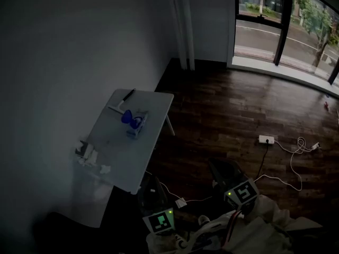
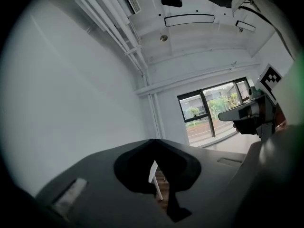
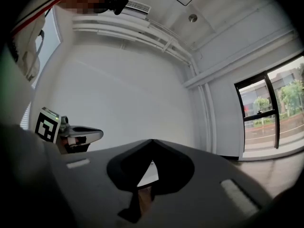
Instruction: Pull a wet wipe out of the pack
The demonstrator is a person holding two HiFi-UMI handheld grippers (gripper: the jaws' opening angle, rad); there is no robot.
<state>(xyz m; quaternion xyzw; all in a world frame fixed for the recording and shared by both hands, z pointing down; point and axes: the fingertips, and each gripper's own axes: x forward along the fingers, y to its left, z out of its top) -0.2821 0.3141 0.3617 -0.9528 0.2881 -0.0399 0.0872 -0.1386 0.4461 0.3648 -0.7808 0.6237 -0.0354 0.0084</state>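
On a small white table at the left of the head view lies the wet wipe pack, pale, with a blue piece on top. Both grippers are low in that view, well short of the table and apart from the pack. My left gripper is held level with its jaw tips together and nothing between them. To its right, my right gripper is likewise shut and empty. A sliver of the white table shows through each gripper's jaw gap; the pack is hidden in both gripper views.
A dark pen lies at the table's far edge, and small white bits sit at its left edge. A wall runs along the left. On the dark wood floor lie a power strip and a white cable. Large windows stand behind.
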